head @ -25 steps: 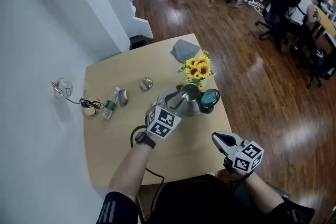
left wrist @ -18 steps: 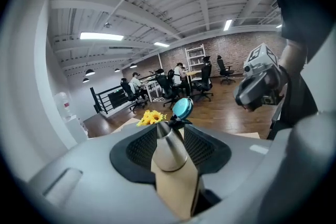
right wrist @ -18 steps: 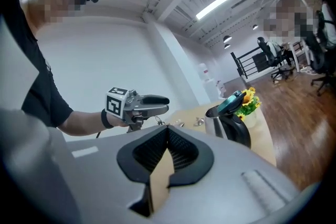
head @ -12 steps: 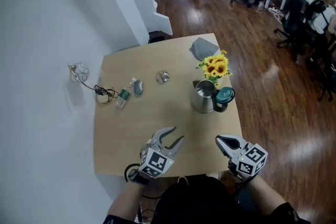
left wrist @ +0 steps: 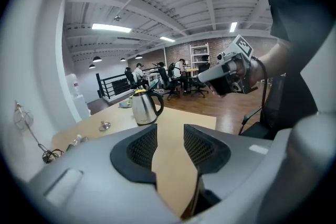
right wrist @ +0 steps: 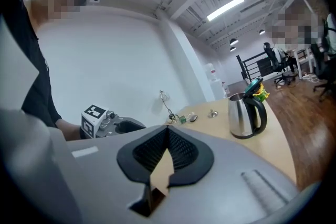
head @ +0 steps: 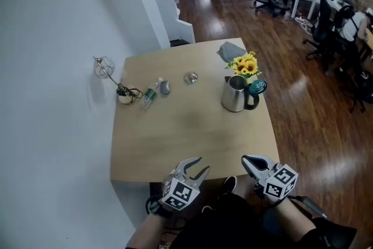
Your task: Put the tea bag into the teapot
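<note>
Presently left gripper, jaws just narrowing, gapes empty; right gripper closed.

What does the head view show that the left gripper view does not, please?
Only the head view shows the marker cube on the left gripper and the whole table from above. Only the left gripper view shows the ceiling lights and the left jaws close up: apart, just been closing slightly, with nothing between them. Both show the teapot and the right gripper.
</note>
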A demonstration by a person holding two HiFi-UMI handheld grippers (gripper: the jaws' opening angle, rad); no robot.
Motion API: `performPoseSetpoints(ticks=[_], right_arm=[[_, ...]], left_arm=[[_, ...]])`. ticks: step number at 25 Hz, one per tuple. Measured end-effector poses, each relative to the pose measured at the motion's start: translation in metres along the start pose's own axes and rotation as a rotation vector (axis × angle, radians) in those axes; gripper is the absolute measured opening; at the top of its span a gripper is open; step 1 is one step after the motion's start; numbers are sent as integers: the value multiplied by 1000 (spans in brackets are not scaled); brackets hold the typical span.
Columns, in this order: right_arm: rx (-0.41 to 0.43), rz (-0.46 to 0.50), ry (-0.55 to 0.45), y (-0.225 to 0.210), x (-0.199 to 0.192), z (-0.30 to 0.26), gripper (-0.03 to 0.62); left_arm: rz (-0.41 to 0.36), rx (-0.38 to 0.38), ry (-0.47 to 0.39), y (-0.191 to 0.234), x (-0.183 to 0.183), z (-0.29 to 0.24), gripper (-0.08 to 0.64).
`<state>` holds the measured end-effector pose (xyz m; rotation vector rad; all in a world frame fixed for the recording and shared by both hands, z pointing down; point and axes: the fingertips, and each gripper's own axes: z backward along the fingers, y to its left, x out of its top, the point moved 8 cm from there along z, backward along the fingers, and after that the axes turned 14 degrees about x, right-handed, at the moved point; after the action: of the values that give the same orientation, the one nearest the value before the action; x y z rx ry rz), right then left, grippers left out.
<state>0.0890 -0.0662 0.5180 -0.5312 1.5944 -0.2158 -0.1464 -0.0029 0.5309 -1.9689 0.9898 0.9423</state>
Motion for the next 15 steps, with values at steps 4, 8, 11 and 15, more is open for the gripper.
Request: performPoseSetpoints(ticks=[4,8,11,15], right_arm=[[-15,20,-9,65,-24,5,8],[-36,27,7,122,-49,12,8],[-36,40,23,155,-59,17,8],[-39,83,41,184,-68,24,8]], left_arm=[[-2,-5,-34,-23,-15,62,155],[43,-8,-46,-44,-35,116,149],[74,-18,-45,-57,-48,146,130],[78,-25,-48,-70,-59,168,130]])
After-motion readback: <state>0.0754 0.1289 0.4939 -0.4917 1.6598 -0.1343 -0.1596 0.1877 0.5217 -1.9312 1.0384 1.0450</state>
